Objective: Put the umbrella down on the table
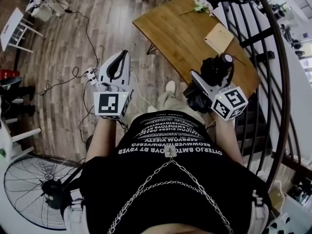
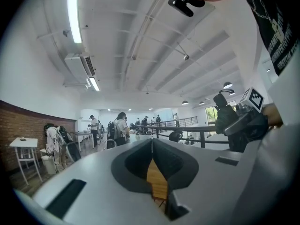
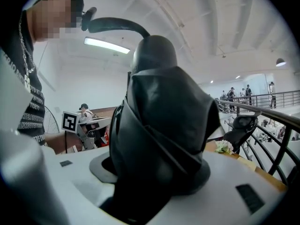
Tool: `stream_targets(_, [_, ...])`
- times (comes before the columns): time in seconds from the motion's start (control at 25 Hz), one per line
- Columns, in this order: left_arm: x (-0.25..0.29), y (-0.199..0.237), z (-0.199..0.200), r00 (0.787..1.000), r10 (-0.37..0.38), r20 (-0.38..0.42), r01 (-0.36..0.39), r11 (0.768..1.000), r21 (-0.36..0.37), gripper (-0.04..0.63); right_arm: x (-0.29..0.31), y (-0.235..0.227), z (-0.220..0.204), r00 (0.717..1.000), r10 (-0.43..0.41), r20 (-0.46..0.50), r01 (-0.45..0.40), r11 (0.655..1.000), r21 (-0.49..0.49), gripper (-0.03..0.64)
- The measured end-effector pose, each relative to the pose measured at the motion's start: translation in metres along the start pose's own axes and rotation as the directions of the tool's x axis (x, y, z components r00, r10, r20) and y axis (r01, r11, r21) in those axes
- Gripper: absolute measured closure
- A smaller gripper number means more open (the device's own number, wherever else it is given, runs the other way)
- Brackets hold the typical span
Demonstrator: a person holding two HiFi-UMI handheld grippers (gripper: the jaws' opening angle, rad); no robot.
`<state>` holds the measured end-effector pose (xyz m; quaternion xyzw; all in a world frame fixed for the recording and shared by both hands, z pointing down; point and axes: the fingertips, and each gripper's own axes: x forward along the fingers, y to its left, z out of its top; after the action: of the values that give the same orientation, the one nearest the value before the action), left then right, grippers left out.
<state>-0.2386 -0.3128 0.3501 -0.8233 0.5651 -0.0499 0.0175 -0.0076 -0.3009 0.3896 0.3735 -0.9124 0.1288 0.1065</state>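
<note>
My right gripper (image 1: pixel 212 76) is shut on a folded black umbrella (image 1: pixel 218 68), which it holds in the air just short of the wooden table's (image 1: pixel 180 30) near edge. In the right gripper view the umbrella (image 3: pixel 161 125) stands upright between the white jaws and fills the middle of the picture. To the left of the table, my left gripper (image 1: pixel 125 54) hangs over the wooden floor. Its jaws meet at the tips (image 2: pixel 151 141) with nothing between them, and the table (image 2: pixel 157 184) shows through the gap behind them.
White flowers (image 1: pixel 201 5) and a tan sheet (image 1: pixel 219 37) lie on the table's far part. A black railing (image 1: pixel 273 57) runs along its right side. A power strip with cables (image 1: pixel 90 73) lies on the floor, and a floor fan (image 1: pixel 36 189) stands at the lower left.
</note>
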Motion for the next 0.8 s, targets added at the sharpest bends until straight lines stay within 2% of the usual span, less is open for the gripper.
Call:
stream_targets(0.2, [0.014, 0.010, -0.003, 1.000, 0.014, -0.020, -0.014, 1.000, -0.006, 0.565, 0.020, -0.014, -0.002, 1.000, 0.009, -0.018, -0.009, 1.000, 0.011, 0.347])
stream_targets(0.44, [0.032, 0.005, -0.004, 0.999, 0.011, -0.034, -0.010, 0.999, 0.031, 0.565, 0.038, -0.035, -0.005, 1.000, 0.018, -0.025, -0.017, 0.999, 0.029, 0.347])
stream_targets(0.6, [0.063, -0.001, 0.002, 0.999, 0.000, -0.035, 0.005, 0.988, 0.152, 0.565, 0.054, -0.065, -0.013, 0.998, 0.013, -0.059, -0.009, 0.998, 0.067, 0.347])
stream_targets(0.8, [0.094, -0.012, 0.006, 0.998, -0.039, -0.041, 0.044, 0.991, 0.130, 0.565, 0.070, -0.106, -0.039, 0.995, -0.013, -0.103, 0.024, 0.994, 0.108, 0.347])
